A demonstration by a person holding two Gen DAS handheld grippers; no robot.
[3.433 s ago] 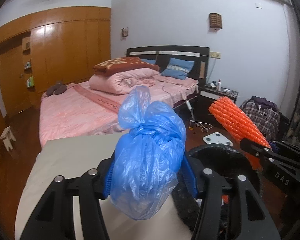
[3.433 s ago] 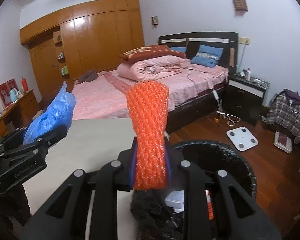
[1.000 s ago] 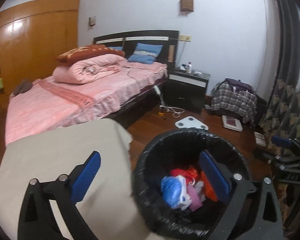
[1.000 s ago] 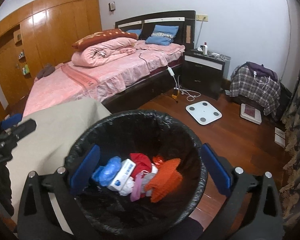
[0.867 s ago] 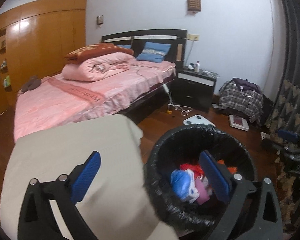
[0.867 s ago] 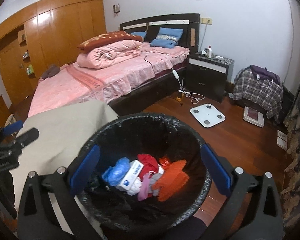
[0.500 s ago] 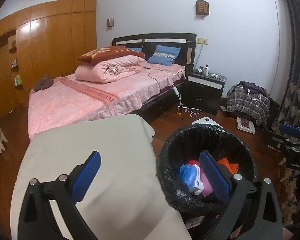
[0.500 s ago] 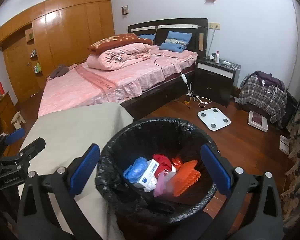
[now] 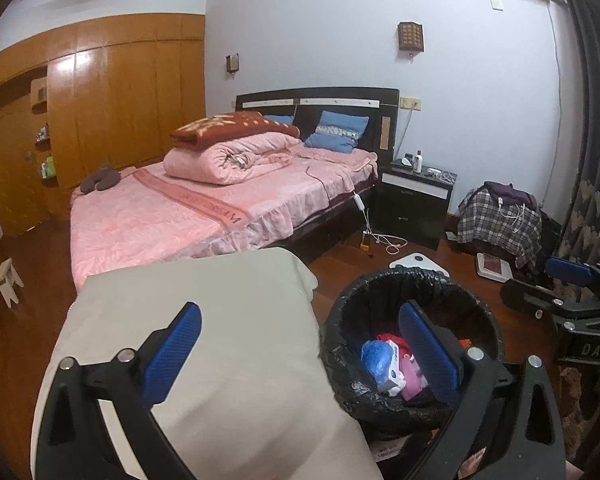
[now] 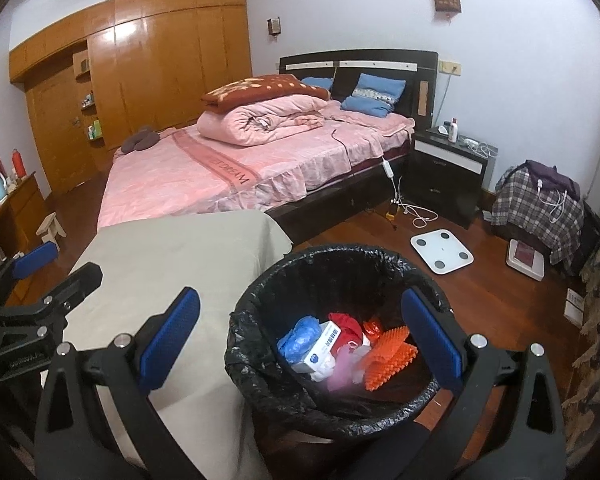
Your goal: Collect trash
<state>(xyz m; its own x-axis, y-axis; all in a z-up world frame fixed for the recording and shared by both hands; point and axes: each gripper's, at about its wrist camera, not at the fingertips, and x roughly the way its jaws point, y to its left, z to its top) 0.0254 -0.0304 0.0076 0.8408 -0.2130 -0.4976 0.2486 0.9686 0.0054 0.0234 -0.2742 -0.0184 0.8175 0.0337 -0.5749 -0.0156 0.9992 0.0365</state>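
A bin lined with a black bag (image 10: 259,300) stands on the wood floor beside a beige-covered table (image 10: 171,248). Inside lie a blue plastic bag (image 10: 300,334), a white box (image 10: 322,346), red and pink scraps and an orange foam net (image 10: 388,354). My right gripper (image 10: 304,332) is open and empty above the bin. My left gripper (image 9: 304,344) is open and empty over the table's right edge, with the bin (image 9: 340,320) to its right. The blue bag (image 9: 374,354) shows there too. Each gripper appears at the other view's edge.
A pink bed (image 10: 239,160) with a folded quilt stands behind the table. A black nightstand (image 10: 448,168), a white scale (image 10: 440,254) and a plaid-covered pile (image 10: 536,200) are at the right. Wooden wardrobes (image 10: 151,60) line the far wall. A curtain hangs far right.
The blue bag and the orange net left my grippers and now lie in the bin. Both grippers opened and have since drawn back and up from the bin.
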